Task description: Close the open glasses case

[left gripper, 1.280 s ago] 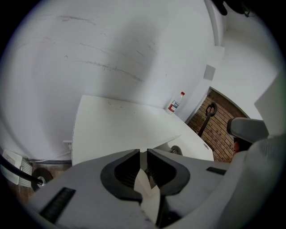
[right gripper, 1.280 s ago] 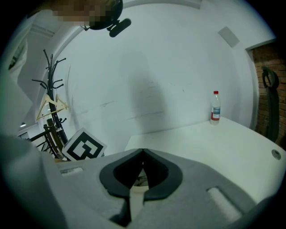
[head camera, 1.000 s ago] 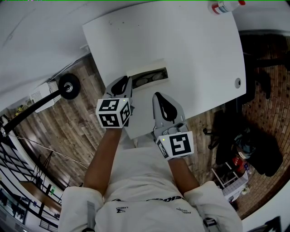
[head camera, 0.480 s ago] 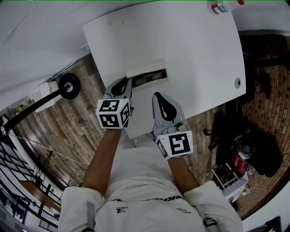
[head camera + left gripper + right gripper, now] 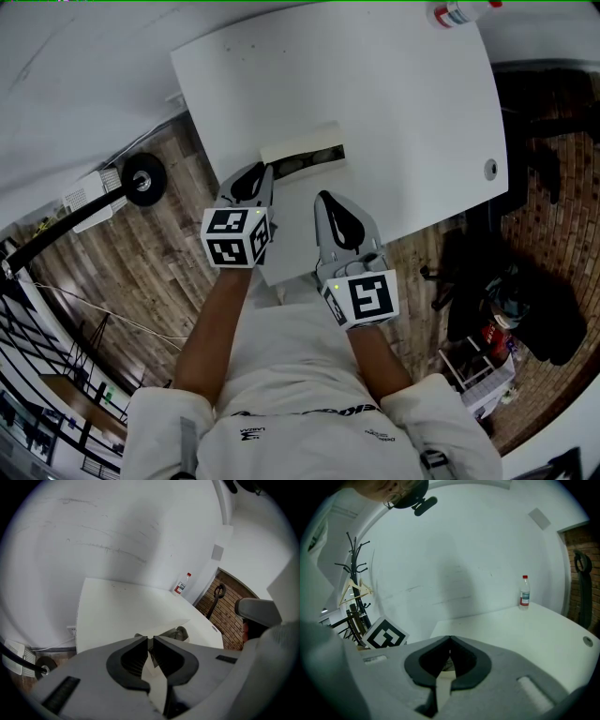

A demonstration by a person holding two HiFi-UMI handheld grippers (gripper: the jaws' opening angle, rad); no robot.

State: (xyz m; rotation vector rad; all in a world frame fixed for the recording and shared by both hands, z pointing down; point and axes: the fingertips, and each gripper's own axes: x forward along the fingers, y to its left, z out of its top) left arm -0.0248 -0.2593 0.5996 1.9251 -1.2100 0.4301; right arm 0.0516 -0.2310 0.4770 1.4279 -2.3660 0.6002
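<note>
Forearms [image 5: 212,323] reach out from a white shirt [image 5: 300,375], each hand carrying a gripper with a cube of square markers nearest the body. The left gripper [image 5: 263,169] hovers over the near left corner of the white table [image 5: 403,103], and its dark-padded fingers [image 5: 131,657] are pressed almost together, only a thin slit between them and nothing held there. The right gripper [image 5: 324,197] sits just beside it, a little nearer the person, over the table's near edge; its fingers [image 5: 465,662] are closed too, tips meeting, with nothing between them. Just past the left gripper's tips lies the glasses case [image 5: 302,151], on the table close to its near edge and toward the left side. It is open, its pale lid [image 5: 298,139] raised on the far side over the dark inside. Whether the left fingertips touch the case's end is hard to tell from where I stand; they are right beside it. The right gripper is near the case but apart from it. To the right, by the table's edge, a small round hole [image 5: 490,170] shows in the top. At the far right corner stands a clear bottle [image 5: 457,12] with a red cap and label, well apart from the case, against the plain white wall [image 5: 454,550]. Left of the table, a black wheel [image 5: 142,176] rests on the wooden floor [image 5: 159,253].
</note>
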